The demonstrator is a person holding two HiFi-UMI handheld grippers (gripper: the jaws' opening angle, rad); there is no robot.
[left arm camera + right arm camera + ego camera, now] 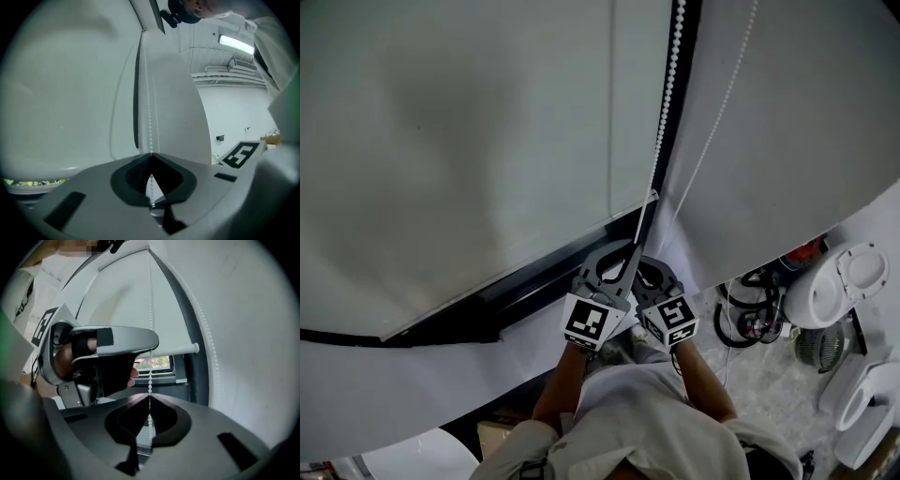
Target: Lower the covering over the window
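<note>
Closest to the head camera is the person's pale shirt (661, 427), and both forearms reach from it toward the wall. The left gripper (626, 251) and right gripper (649, 269) sit side by side, their marker cubes almost touching. Each is closed on the same white bead chain (667, 94), which runs up along the dark window frame (520, 291). In the left gripper view the left gripper's (151, 155) jaws meet at the tips with the bead chain (150, 117) pinched between them. The right gripper's (150, 397) jaws likewise press together on the bead chain (150, 310), just below the left gripper (115, 341). The white roller blind (469, 141) covers most of the window. Its bottom rail (174, 349) hangs above a strip of uncovered window (157, 363) showing greenery.
</note>
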